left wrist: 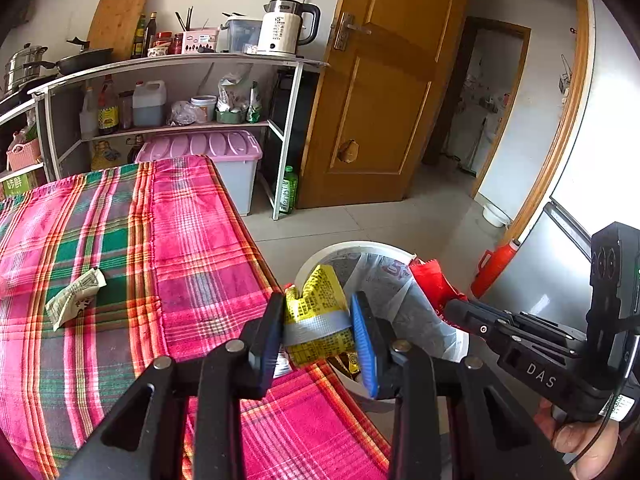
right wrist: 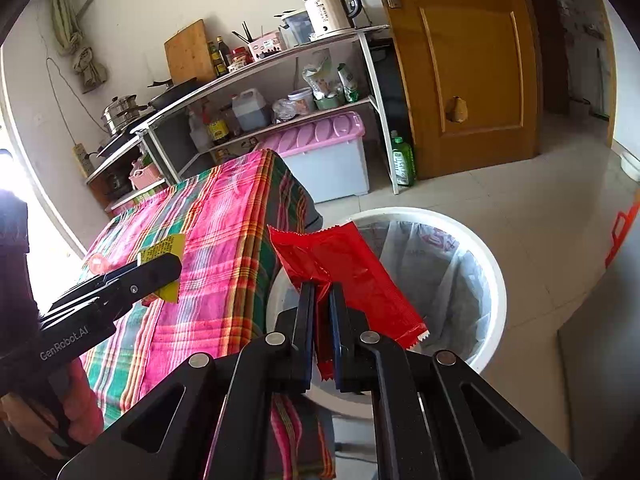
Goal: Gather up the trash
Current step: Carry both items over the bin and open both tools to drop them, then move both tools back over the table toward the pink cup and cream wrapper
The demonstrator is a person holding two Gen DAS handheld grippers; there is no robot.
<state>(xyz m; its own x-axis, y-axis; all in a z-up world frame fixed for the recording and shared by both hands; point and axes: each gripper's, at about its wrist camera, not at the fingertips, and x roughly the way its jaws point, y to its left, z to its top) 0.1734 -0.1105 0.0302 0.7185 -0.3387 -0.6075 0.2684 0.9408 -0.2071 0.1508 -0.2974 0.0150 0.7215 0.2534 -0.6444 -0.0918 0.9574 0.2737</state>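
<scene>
My left gripper is shut on a crumpled yellow wrapper with a grey band, held at the table's right edge beside the white trash bin. My right gripper is shut on a red wrapper, held over the near rim of the bin, which has a clear liner. The red wrapper also shows in the left wrist view over the bin. A white printed wrapper lies on the plaid tablecloth to the left. The left gripper and yellow wrapper show in the right wrist view.
A metal shelf rack with bottles, a kettle and a pink-lidded storage box stands behind the table. A wooden door stands open. A green bottle sits on the floor. A red object leans by the fridge.
</scene>
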